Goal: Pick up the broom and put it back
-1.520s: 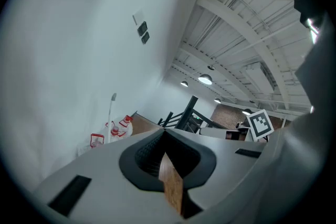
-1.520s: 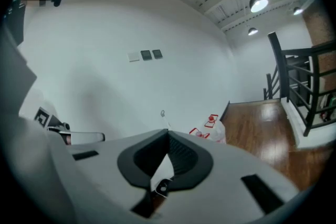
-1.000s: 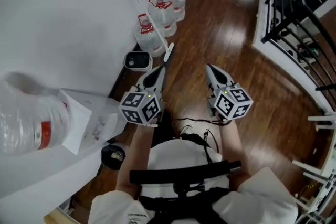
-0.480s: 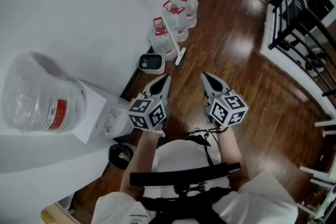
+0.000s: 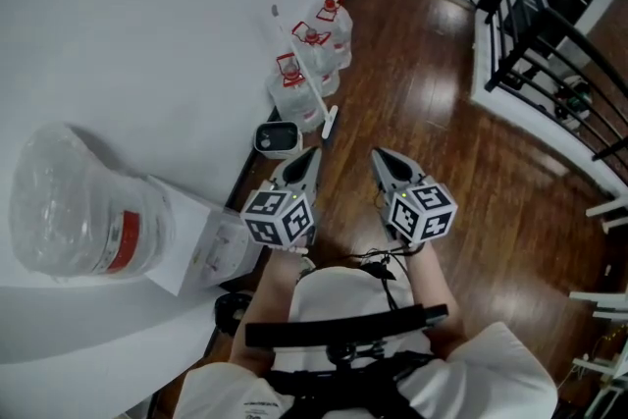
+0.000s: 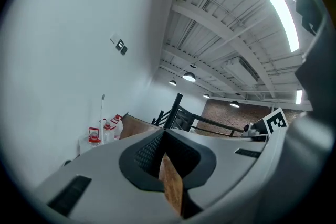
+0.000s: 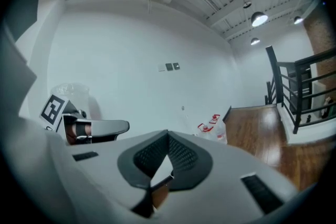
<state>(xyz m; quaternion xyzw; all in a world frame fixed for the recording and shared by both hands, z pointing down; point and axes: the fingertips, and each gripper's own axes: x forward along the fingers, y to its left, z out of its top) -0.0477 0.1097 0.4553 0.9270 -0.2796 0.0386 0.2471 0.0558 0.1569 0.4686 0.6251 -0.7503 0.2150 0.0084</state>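
Both grippers closed on nothing; broom ahead against the wall.

Left gripper [image 5: 311, 155] and right gripper [image 5: 378, 155] are side by side over the wood floor [image 5: 442, 113], tips forward. Each pair of jaws is pressed together with nothing between. Left of the left gripper stands a dispenser [image 5: 211, 245] with a big bottle [image 5: 83, 216] on top. Just ahead-left of the left gripper's tip is a small white box [image 5: 277, 139] by the wall. The broom [image 5: 327, 118] has its head on the floor near the left gripper's tip, apart from it, and its handle slants up the wall past three jugs [image 5: 316, 49]. Far ahead-right of the right gripper is a black railing [image 5: 530, 25].
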